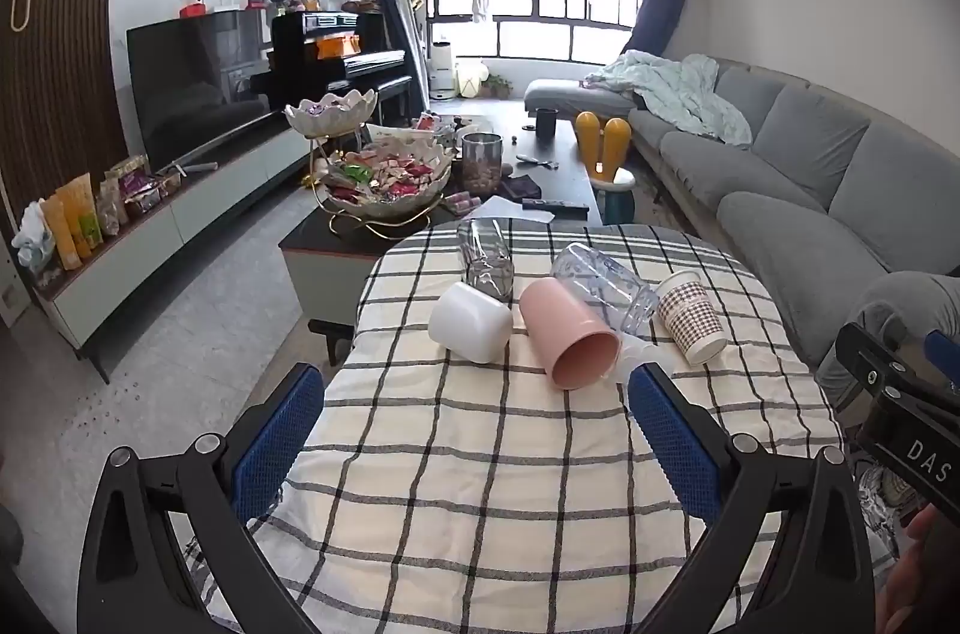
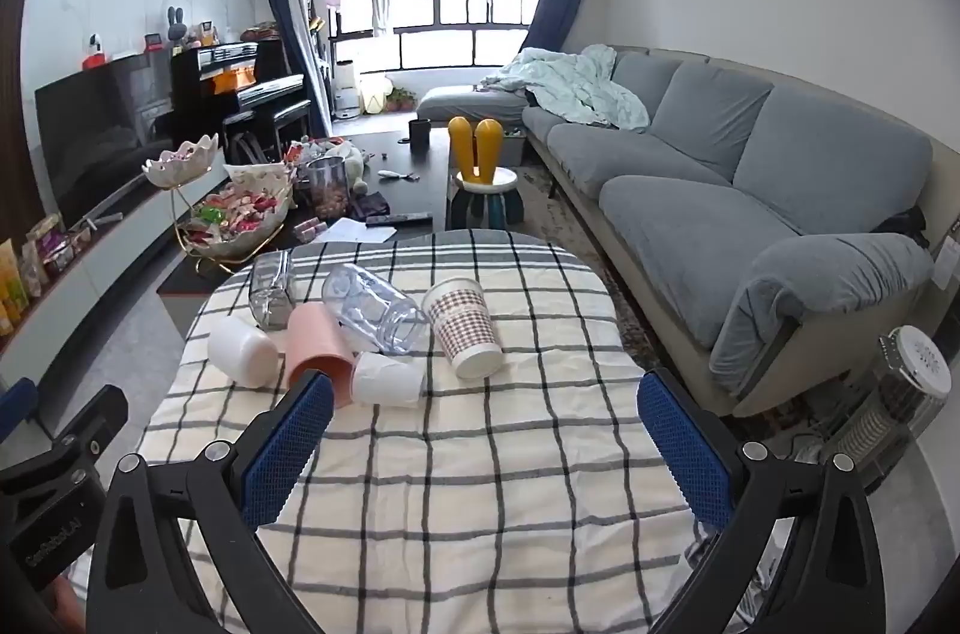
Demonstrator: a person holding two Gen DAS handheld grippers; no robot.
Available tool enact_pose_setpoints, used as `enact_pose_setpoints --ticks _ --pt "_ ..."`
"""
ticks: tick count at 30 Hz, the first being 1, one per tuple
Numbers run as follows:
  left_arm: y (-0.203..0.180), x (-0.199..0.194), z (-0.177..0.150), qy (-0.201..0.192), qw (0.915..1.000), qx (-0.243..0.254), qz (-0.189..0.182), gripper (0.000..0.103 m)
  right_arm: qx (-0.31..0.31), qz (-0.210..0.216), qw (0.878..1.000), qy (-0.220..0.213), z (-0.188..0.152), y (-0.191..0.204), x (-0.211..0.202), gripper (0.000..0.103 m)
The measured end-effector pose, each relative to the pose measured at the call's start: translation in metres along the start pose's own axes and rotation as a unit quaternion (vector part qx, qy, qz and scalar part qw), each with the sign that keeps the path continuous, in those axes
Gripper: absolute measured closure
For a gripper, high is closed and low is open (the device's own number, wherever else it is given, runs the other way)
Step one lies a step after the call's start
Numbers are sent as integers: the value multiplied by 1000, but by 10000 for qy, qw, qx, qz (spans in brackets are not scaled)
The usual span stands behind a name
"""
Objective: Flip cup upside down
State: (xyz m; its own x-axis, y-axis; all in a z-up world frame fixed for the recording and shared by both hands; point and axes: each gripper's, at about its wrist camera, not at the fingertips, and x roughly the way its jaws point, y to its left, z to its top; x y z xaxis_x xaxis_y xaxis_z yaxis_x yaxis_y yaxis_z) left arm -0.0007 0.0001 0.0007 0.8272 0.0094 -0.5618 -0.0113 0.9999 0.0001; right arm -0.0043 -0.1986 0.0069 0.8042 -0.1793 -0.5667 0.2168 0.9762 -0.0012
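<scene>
Both grippers hang low over near edge of black-and-white checked tablecloth [image 1: 480, 484]. Left gripper [image 1: 474, 430] jaws spread wide, nothing between blue pads; right gripper [image 2: 486, 442] same, spread and empty.

Cups lie in a cluster at far half of cloth, all on their sides:
- pink plastic cup [image 1: 570, 340], mouth toward camera, middle of cluster
- white plastic cup [image 1: 471, 322] just left of pink, touching it
- clear ribbed plastic cup [image 1: 606, 286] behind pink, leaning across it
- brown houndstooth paper cup [image 1: 690, 316] to the right
- clear glass tumbler [image 1: 486, 256] at back left
- small white cup [image 2: 387, 381], seen from right wrist, against pink cup's mouth, close to right gripper's left pad

Beyond the cloth: dark coffee table [image 1: 570, 166] with tiered snack bowl [image 1: 384, 178], grey sofa [image 1: 810, 166] at right, TV [image 1: 198, 88] at left.
</scene>
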Motion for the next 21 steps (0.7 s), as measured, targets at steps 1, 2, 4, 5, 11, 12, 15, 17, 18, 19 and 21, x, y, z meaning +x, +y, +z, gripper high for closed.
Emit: enact_pose_setpoints --ticks 1,2,4,5,11,12,15,17,18,19,21 --pt "0 -1 0 -23 10000 5 15 0 -7 -8 10000 -4 0 0 0 1" --pt "-1 -1 0 -41 10000 12 19 0 -3 -5 10000 -3 0 0 0 1" --pt "-2 -3 0 -79 10000 18 41 0 1 0 10000 -12 0 0 0 1" --pt "-3 -4 0 -97 9999 21 49 0 5 2 10000 -12 0 0 -1 1" --pt "-1 -3 1 -29 10000 38 9 0 5 5 10000 -7 0 1 -1 1" --pt "-2 -4 1 -26 10000 36 6 0 6 7 10000 -7 0 1 0 1" --pt "-2 -6 2 -9 10000 14 -2 0 9 7 10000 -6 0 1 0 1" --pt "-2 -2 0 -17 10000 45 -3 0 13 12 10000 -2 0 1 0 1" --pt "-2 -2 0 -17 10000 39 -6 0 12 14 10000 0 0 1 0 1" --pt "-1 -2 -2 -14 10000 33 -12 0 11 10 10000 -2 0 1 0 1" --pt "-2 -2 -3 -10 10000 33 -18 0 11 11 10000 1 0 1 0 1"
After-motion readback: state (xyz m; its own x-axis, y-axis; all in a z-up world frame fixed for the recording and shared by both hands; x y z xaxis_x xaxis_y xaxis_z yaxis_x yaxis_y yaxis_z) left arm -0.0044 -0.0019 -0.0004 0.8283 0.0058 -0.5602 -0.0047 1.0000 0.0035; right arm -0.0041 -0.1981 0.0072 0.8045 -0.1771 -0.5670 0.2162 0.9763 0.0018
